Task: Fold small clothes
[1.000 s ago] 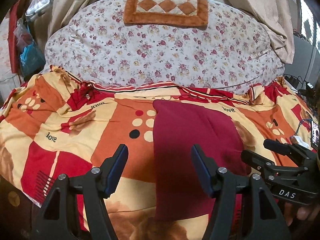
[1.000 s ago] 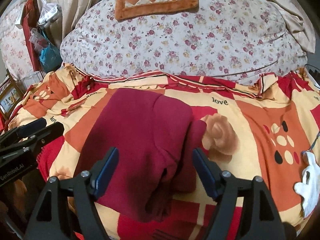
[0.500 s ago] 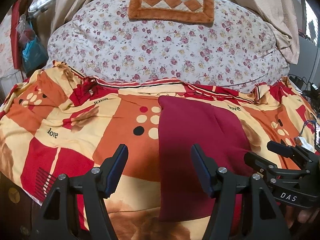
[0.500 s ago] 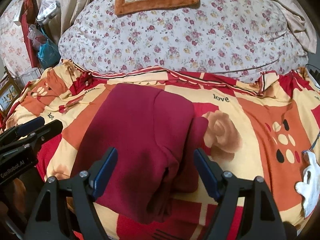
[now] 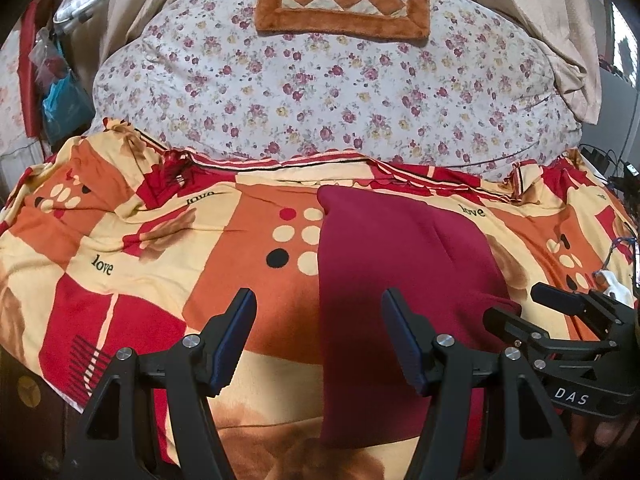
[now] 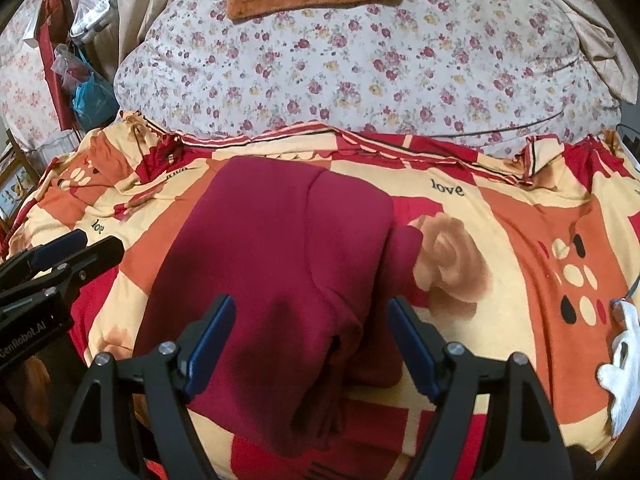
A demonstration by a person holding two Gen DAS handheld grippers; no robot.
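A dark red garment (image 5: 396,276) lies folded in a long strip on the patterned blanket (image 5: 140,248); in the right wrist view (image 6: 272,272) its right side shows stacked folded layers. My left gripper (image 5: 318,336) is open and empty, held above the blanket at the garment's left edge. My right gripper (image 6: 310,344) is open and empty, over the garment's near end. Each gripper shows in the other's view: the right gripper (image 5: 556,320) at the right edge, the left gripper (image 6: 56,256) at the left edge.
A floral quilt (image 5: 340,92) is heaped behind the blanket with an orange checked cushion (image 5: 344,4) on top. Bags (image 5: 60,92) hang at the far left. A white item (image 6: 624,364) lies on the blanket at the right, with cables (image 5: 616,168) beyond.
Both grippers have drawn back and up slightly from the garment, so the scene sits lower in the views. Both stay open. The garment has not moved.
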